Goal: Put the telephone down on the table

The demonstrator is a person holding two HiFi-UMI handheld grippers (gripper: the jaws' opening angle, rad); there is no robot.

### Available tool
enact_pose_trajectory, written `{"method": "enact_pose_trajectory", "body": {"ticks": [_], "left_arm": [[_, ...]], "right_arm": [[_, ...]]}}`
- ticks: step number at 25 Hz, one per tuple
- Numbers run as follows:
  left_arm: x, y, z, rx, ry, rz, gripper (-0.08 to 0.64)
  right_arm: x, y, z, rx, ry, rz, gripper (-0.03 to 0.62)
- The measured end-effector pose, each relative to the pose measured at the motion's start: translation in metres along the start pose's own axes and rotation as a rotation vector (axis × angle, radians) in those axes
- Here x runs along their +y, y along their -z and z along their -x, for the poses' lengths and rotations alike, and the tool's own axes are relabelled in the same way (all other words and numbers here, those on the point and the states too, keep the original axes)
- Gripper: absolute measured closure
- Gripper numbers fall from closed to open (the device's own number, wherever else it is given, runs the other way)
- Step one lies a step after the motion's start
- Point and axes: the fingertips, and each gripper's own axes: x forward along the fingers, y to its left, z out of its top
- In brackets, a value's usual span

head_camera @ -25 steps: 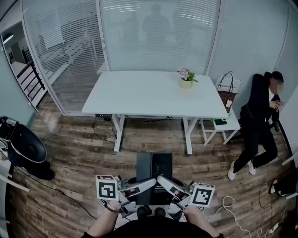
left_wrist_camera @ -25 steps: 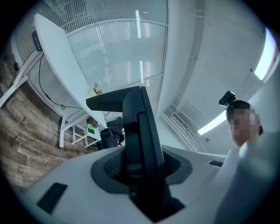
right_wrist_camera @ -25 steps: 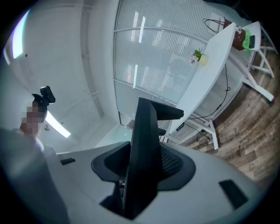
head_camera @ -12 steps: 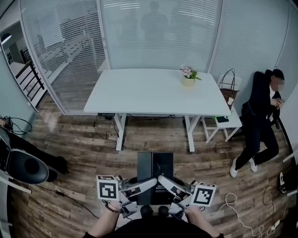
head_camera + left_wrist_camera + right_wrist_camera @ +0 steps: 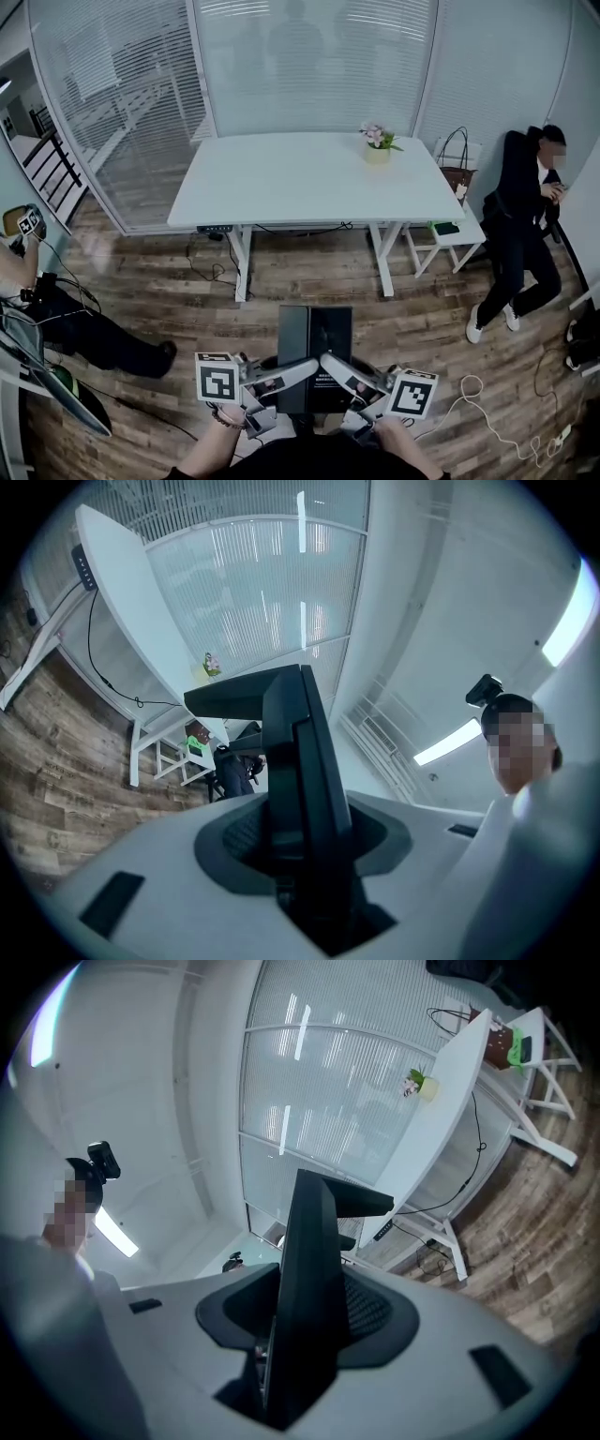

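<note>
Head view: a black, flat, slab-shaped telephone [image 5: 314, 342] is held in the air close to the wearer's body, above the brown wood-plank floor [image 5: 169, 291]. It is well apart from the white rectangular tabletop [image 5: 300, 183] ahead.

The left gripper [image 5: 289, 371] and right gripper [image 5: 337, 371] meet the telephone from opposite sides. Each gripper's marker cube faces up.

Left gripper view: the jaws of the left gripper [image 5: 300, 832] are clenched on the telephone's edge, and the slab stands upright between them.

Right gripper view: the jaws of the right gripper [image 5: 298, 1321] likewise grasp the telephone [image 5: 309, 1279].

A small potted pink-flowered plant [image 5: 377, 150] stands near the tabletop's right end. Beside that end is a white stool [image 5: 452, 238]. Further right is a seated person in dark clothes [image 5: 525, 225].
</note>
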Motion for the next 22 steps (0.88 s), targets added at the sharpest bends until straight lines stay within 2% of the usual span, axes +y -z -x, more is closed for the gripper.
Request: {"method": "enact_pose_trajectory", "body": {"ticks": [10,13,17,22], "left_arm": [[0.004,-0.004,-0.004,0.015,0.015,0.007,0.373],[0.009,-0.009,-0.010,0.010,0.010,0.008,0.373],[0.020,-0.020,-0.019,0.010,0.003,0.011,0.373],[0.036,-0.046,-0.038,0.000,0.000,0.013,0.373]], "right_arm": [[-0.001,-0.005,-0.003,-0.019,-0.001,-0.015,0.420],[-0.012,-0.013,-0.001,-0.008,0.024,0.018,0.420],[-0.017,-0.024,-0.012,-0.011,-0.013,-0.035,0.420],[-0.035,-0.055,-0.022,0.003,0.003,-0.011,0.420]]}}
